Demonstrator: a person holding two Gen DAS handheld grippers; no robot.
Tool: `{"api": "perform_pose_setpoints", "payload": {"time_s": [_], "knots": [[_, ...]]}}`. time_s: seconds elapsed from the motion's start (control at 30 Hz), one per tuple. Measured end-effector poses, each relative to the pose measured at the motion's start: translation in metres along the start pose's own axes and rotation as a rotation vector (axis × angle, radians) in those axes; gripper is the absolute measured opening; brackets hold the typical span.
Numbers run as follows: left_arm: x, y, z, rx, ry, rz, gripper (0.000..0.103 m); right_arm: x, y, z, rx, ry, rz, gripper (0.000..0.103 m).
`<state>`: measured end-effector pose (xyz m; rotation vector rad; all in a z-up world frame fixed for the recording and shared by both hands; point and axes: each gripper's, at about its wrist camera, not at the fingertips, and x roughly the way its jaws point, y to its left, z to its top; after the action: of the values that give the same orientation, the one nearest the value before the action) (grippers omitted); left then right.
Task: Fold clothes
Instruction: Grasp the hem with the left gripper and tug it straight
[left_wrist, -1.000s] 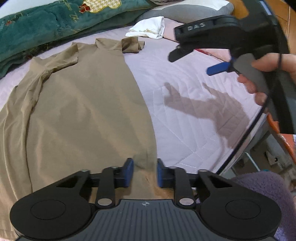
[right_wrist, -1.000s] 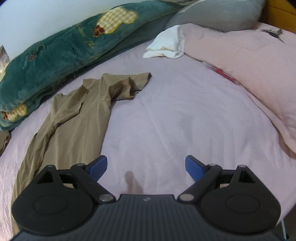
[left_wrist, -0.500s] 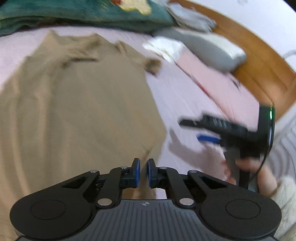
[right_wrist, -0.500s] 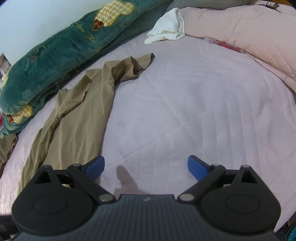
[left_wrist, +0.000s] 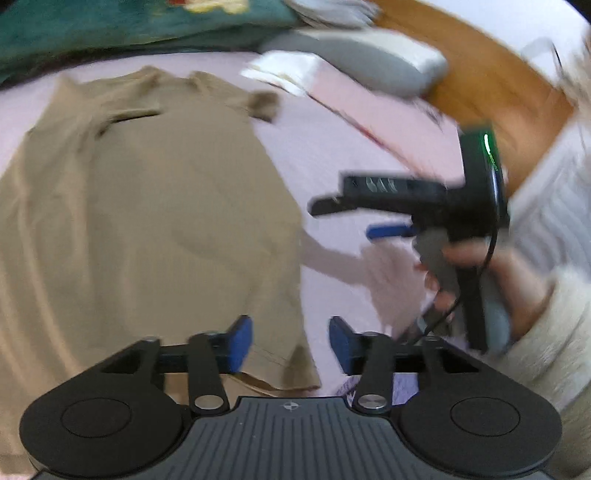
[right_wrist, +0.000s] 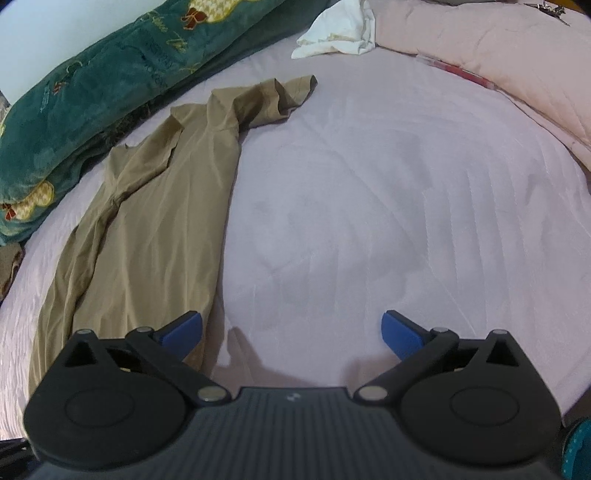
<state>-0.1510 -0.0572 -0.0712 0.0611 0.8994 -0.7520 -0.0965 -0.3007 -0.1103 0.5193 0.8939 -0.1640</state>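
Observation:
A tan shirt (left_wrist: 147, 221) lies folded lengthwise on the pink bed sheet (right_wrist: 369, 203), collar toward the pillows. My left gripper (left_wrist: 291, 341) hovers over the shirt's near hem corner. Its jaws are opening, and the corner lies loose between the blue pads, which do not press on it. In the right wrist view the same shirt (right_wrist: 155, 229) runs along the left side. My right gripper (right_wrist: 291, 328) stands wide open and still widening over bare sheet, its left finger above the shirt's edge. A person's hand holds that right gripper (left_wrist: 351, 219) at the right of the blurred left wrist view.
A dark green blanket (right_wrist: 110, 81) borders the far side of the bed. A white cloth (right_wrist: 340, 33) and a pink quilt (right_wrist: 498, 55) lie at the head. A grey pillow (left_wrist: 369, 62) rests against the wooden headboard (left_wrist: 498, 92).
The left jaws, pinched together on the hem half a second ago, have spread and let the corner drop. The right gripper has sunk closer to the sheet beside the shirt.

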Motion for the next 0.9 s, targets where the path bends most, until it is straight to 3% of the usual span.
{"api": "perform_pose_setpoints", "payload": {"time_s": [0.13, 0.23, 0.37, 0.47, 0.57, 0.6, 0.67, 0.9], "knots": [[0.029, -0.005, -0.004, 0.046, 0.069, 0.083, 0.052, -0.007, -0.004, -0.009, 0.019, -0.009, 0.008, 0.103], [0.023, -0.001, -0.003, 0.053, 0.028, 0.116, 0.045, -0.011, -0.004, -0.014, 0.027, -0.013, 0.011, 0.103], [0.001, -0.006, -0.001, 0.084, -0.05, 0.164, 0.043, -0.011, -0.003, -0.016, 0.023, -0.012, 0.024, 0.103], [0.025, -0.004, -0.004, 0.081, 0.057, 0.133, 0.043, -0.01, -0.002, -0.016, 0.026, -0.017, 0.025, 0.103], [0.025, -0.008, -0.002, 0.099, 0.048, 0.134, 0.042, -0.01, -0.002, -0.016, 0.024, -0.014, 0.025, 0.103], [0.025, -0.007, -0.001, 0.097, 0.046, 0.132, 0.039, -0.01, -0.002, -0.016, 0.023, -0.015, 0.027, 0.103], [0.023, -0.003, 0.002, 0.083, 0.04, 0.114, 0.007, -0.01, -0.004, -0.017, 0.026, -0.018, 0.03, 0.103], [0.009, 0.017, -0.005, -0.024, -0.008, 0.048, 0.004, -0.011, 0.003, -0.006, 0.038, -0.043, 0.036, 0.103]]}}
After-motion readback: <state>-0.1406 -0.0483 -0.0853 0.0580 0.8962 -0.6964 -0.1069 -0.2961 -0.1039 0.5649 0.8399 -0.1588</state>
